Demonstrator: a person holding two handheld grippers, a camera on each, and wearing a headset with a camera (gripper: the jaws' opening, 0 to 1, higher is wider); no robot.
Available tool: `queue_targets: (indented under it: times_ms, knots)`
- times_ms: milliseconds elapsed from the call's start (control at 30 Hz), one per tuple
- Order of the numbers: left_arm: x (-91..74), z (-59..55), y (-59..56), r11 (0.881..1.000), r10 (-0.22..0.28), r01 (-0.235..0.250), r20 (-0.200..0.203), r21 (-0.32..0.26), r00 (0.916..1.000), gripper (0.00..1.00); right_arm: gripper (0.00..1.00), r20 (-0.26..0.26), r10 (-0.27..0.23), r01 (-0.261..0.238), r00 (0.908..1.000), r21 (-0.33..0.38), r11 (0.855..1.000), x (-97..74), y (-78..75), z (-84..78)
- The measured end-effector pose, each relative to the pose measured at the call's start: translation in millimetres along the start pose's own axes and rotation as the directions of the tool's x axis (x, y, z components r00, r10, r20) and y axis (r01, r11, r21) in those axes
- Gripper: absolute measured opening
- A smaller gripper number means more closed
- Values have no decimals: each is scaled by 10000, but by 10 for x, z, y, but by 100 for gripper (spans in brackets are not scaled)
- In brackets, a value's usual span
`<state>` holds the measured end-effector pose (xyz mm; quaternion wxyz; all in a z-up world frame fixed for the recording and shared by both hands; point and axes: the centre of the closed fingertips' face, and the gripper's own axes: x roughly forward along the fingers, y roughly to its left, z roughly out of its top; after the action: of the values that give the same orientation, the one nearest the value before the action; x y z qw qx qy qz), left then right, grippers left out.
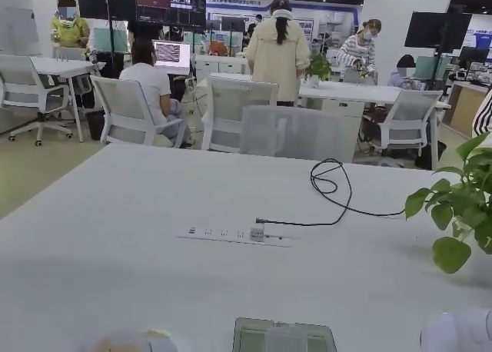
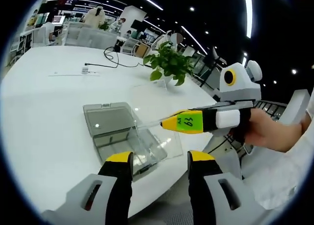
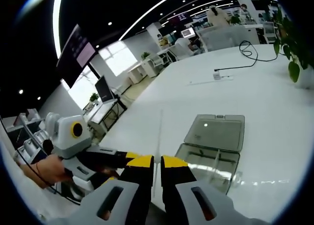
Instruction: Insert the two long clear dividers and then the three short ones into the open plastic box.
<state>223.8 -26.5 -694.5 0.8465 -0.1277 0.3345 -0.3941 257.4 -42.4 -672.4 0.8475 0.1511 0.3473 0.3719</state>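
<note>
Two right gripper [image 3: 157, 161] jaws clamp a clear divider [image 3: 160, 136] (edge-on, a thin line) just by the open plastic box [image 3: 211, 146] on the white worktop [image 1: 115, 237]; left gripper [image 2: 159, 158] jaws stand apart, holding nothing. Beyond the box at 12 o'clock lies a power strip [image 1: 231, 234], a plant [image 1: 461, 206] at 2 o'clock

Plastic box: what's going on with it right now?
A person is working at a white table with a gripper in each hand. The right gripper is shut on a clear divider and holds it close by the open plastic box, whose lid is folded back flat. The left gripper is open and holds nothing, pointed at the box. The divider is not yet seated. Whether any dividers are already in the box cannot be told.
</note>
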Motion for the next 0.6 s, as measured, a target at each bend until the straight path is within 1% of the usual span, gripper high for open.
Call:
queue_targets:
  times_ms: [67,133,167,200,233,300,433,467,567,600]
  knots:
    - [-33,-16,36,9994,-18,19,-41,346,10000,46,7,-54,-126,126,9999,19,9999,15,-35,36]
    - [-65,-40,74,9977,-23,31,-115,684,9999,50,7,-184,-314,314,9993,18,9995,31,-80,60]
    - [-85,-44,100,9953,-20,30,-103,971,9999,51,7,-257,-427,430,9988,98,9990,42,-113,79]
    - [-104,-60,117,9940,-3,21,-161,1095,9999,52,7,-343,-509,514,9981,136,9986,53,-134,87]
    - [-126,-84,145,9907,-4,41,-274,1360,9996,53,7,-528,-643,653,9965,181,9977,68,-159,85]
    - [-154,-107,178,9876,-23,77,-344,1567,9994,55,7,-722,-797,817,9942,250,9963,94,-187,88]
    - [-204,-136,224,9781,-192,261,-350,2066,9992,64,7,-1176,-1081,1144,9872,483,9923,157,-239,72]
    - [-218,-154,239,9718,-229,320,-417,2336,9989,65,7,-1263,-1165,1241,9851,538,9908,180,-255,71]
    - [-244,-188,264,9665,-359,474,-498,2524,9981,70,7,-1618,-1313,1439,9781,687,9872,223,-276,45]
    - [-253,-197,269,9618,-432,547,-489,2683,9979,72,7,-1754,-1383,1529,9747,725,9856,243,-287,33]
